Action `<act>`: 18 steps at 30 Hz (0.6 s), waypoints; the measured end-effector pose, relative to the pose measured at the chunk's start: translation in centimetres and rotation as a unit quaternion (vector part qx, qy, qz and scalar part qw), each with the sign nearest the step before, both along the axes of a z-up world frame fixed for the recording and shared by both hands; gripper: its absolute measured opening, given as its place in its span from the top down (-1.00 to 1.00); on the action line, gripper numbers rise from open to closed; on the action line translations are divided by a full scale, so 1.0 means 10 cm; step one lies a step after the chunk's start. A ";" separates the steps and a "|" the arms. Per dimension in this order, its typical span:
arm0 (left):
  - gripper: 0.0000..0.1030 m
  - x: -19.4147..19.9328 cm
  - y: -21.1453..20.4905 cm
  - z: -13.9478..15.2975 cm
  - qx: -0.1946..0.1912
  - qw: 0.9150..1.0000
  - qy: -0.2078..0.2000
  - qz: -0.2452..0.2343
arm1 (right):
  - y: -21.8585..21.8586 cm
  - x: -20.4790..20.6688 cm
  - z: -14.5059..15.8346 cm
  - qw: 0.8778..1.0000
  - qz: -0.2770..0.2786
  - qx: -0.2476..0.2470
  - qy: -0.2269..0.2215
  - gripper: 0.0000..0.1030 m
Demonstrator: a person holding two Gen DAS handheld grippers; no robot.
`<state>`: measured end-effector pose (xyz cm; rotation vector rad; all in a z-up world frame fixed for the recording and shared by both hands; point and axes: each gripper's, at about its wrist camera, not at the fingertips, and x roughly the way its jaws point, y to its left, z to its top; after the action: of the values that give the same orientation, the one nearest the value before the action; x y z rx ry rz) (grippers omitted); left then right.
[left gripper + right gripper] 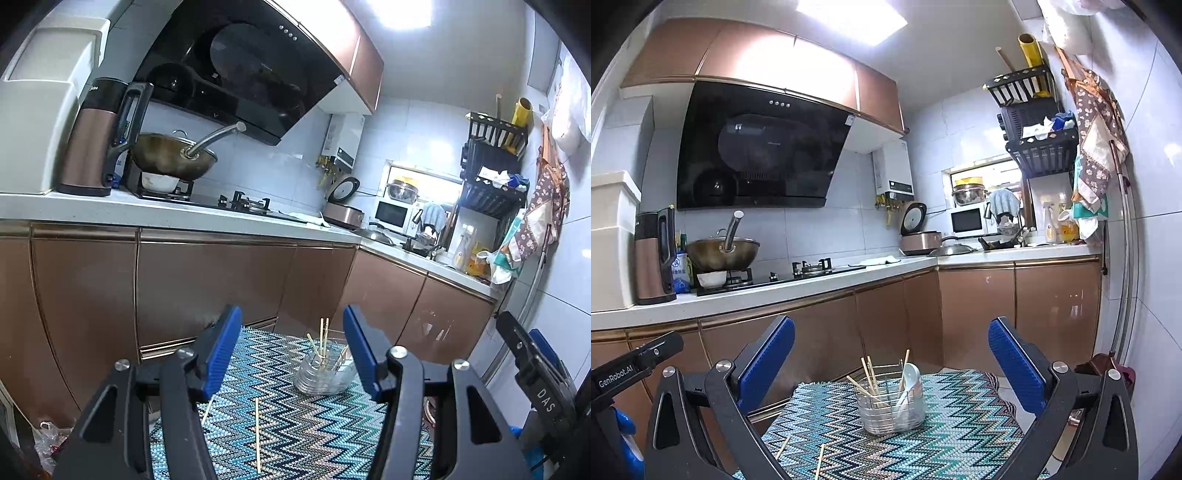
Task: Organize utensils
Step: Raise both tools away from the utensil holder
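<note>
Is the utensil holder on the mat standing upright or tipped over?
Upright. The clear utensil holder stands on its base on the zigzag mat, with chopsticks and a white spoon sticking up out of it.

From my right wrist view, the utensil holder (891, 410) stands on the mat (960, 424) at lower centre, with several chopsticks (868, 380) and a spoon (909, 376) upright in it. Two loose chopsticks (820, 461) lie on the mat at lower left of the holder, apart from it. Behind the mat runs the counter (775, 291) across mid-frame; on it at left sit a kettle (653, 254) and, right of that, a wok (722, 253) on the stove (775, 275). A rice cooker (918, 232) sits near the counter's corner, a microwave (967, 219) right of it.
</note>
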<state>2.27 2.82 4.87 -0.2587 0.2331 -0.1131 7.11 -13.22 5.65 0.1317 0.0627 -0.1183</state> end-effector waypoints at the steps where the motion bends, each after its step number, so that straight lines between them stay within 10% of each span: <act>1: -0.08 -0.02 0.01 0.01 -0.001 1.000 -0.002 0.000 | 0.00 0.00 0.00 1.000 0.000 -0.001 0.000 -0.99; 18: -0.09 0.03 -0.01 0.00 -0.002 1.000 -0.003 0.001 | -0.03 -0.02 -0.06 1.000 0.004 0.012 -0.016 -0.99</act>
<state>2.52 2.77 4.86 -0.2628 0.2275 -0.1121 6.90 -13.52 5.09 0.1571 0.0330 -0.1067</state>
